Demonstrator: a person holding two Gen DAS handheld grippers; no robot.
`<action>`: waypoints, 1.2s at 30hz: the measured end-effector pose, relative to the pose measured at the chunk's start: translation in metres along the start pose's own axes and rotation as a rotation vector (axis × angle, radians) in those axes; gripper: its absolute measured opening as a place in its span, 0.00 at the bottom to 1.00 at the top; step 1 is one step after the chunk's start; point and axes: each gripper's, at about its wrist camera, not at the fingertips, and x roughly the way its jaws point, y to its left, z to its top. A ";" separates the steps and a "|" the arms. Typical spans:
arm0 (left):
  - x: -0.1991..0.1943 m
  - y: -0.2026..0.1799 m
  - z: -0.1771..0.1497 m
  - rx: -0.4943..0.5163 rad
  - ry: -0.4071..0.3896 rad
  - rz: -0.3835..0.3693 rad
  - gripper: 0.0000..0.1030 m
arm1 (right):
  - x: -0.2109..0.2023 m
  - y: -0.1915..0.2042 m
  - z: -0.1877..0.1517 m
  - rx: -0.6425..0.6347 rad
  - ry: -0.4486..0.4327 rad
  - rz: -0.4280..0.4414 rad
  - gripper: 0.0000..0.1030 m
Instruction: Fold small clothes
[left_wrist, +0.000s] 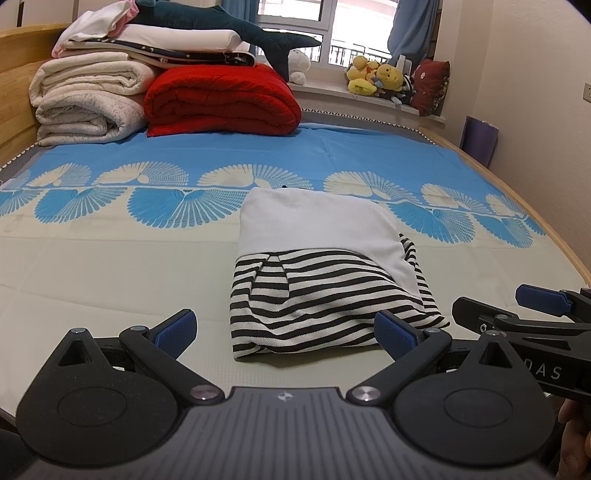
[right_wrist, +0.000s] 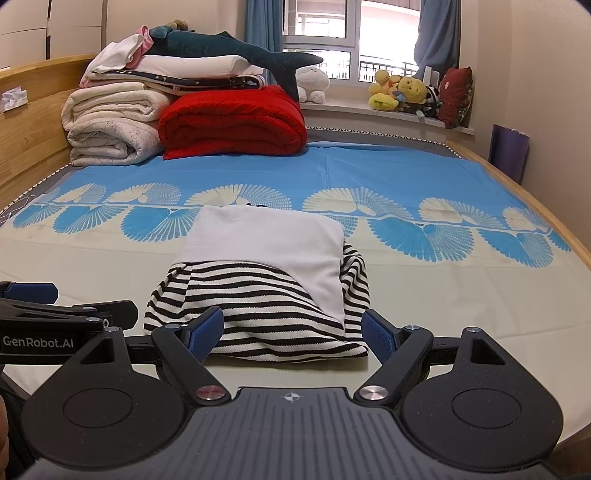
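A small garment (left_wrist: 317, 273), white on top and black-and-white striped below, lies folded into a compact bundle on the bed; it also shows in the right wrist view (right_wrist: 266, 284). My left gripper (left_wrist: 284, 332) is open and empty just short of its near edge, with the blue pads to either side. My right gripper (right_wrist: 293, 332) is open and empty at the bundle's near edge, its fingers (right_wrist: 207, 330) straddling it. The right gripper shows at the right edge of the left wrist view (left_wrist: 532, 306); the left gripper shows at the left edge of the right wrist view (right_wrist: 44, 306).
The bed sheet (left_wrist: 110, 258) is cream with a blue fan pattern. A red quilt (left_wrist: 221, 99) and stacked white blankets (left_wrist: 85, 99) lie at the far end under a shark plush. Plush toys (left_wrist: 376, 77) sit on the windowsill. The wooden bed rim (left_wrist: 517, 192) runs along the right.
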 end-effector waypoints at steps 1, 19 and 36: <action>0.001 0.000 0.000 -0.002 0.001 0.001 0.99 | 0.000 0.000 0.000 0.000 0.000 0.000 0.80; 0.003 -0.001 -0.002 -0.007 0.004 0.004 0.99 | 0.001 0.003 -0.003 0.002 0.004 -0.002 0.80; 0.006 -0.004 -0.008 0.001 0.002 -0.007 0.99 | 0.003 0.002 -0.007 0.007 0.016 -0.007 0.80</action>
